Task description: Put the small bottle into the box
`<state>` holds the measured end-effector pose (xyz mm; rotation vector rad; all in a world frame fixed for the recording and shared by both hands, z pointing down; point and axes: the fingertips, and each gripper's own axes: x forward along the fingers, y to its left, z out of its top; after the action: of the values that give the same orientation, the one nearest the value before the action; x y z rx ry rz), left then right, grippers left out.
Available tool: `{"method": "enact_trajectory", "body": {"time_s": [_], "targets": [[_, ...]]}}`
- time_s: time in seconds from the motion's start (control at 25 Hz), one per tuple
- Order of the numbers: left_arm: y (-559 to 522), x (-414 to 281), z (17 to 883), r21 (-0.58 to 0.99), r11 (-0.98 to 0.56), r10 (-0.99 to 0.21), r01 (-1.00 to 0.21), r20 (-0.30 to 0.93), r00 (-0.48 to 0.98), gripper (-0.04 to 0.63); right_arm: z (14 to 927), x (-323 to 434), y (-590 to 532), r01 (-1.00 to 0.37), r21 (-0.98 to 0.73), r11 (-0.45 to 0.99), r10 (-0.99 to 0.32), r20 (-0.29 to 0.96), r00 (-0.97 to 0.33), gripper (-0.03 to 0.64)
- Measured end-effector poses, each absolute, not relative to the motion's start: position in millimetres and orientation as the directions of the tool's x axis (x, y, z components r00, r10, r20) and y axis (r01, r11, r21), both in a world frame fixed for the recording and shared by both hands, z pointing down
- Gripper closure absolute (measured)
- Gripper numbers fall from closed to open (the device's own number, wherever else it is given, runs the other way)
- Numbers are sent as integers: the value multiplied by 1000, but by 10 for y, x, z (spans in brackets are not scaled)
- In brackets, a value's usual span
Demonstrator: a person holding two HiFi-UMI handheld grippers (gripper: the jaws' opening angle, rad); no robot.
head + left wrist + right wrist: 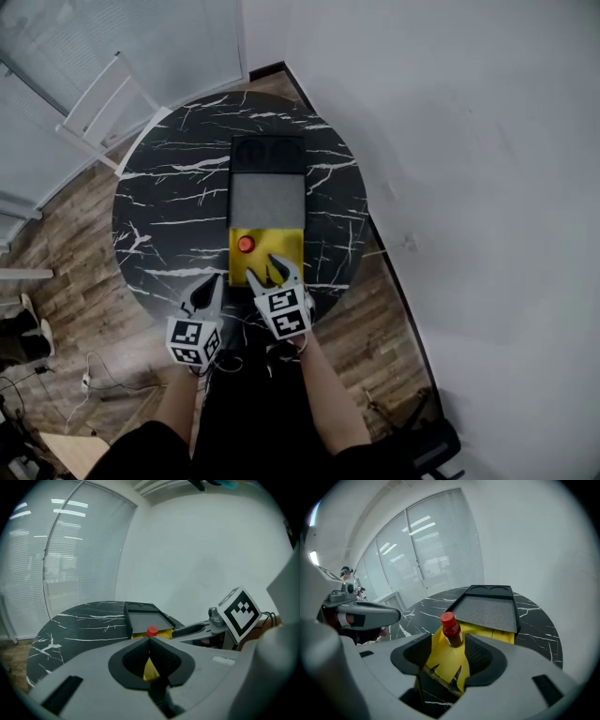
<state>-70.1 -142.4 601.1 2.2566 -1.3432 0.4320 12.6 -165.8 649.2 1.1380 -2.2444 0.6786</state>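
Observation:
A small bottle with a red cap and dark contents stands upright in an open yellow box at the near end of a black case. My right gripper hovers over the box's near edge, open. In the right gripper view the bottle stands just beyond the fingertips, in line with the gap, with yellow box flaps between the pads and nothing pressed. My left gripper hangs over the table's near edge, left of the box, shut and empty. From the left gripper view the red cap shows just past its joined tips.
The black case has a grey foam panel and two round recesses at its far end. It lies on a round black marble table. A white frame stands at the back left, a wall runs along the right, and cables lie on the wooden floor.

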Motion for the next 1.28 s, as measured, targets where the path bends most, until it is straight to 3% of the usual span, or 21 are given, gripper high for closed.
{"method": "enact_trajectory", "body": {"time_s": [0.28,0.56,1.28], "targets": [[-1195,-517,5855,219,-415,-745,-883,476,468,597,6298,333,-1452,-836,-174,521,-602,620,-504,441],[-1011,-350,5650,187,-424,-765,-886,451,461,597,5970,559,-1280,-842,-137,522,-666,550,-503,607],[-323,60,4972,109,-385,-841,-917,368,397,597,5093,1139,-655,-875,-66,479,-811,348,-470,621]]}}
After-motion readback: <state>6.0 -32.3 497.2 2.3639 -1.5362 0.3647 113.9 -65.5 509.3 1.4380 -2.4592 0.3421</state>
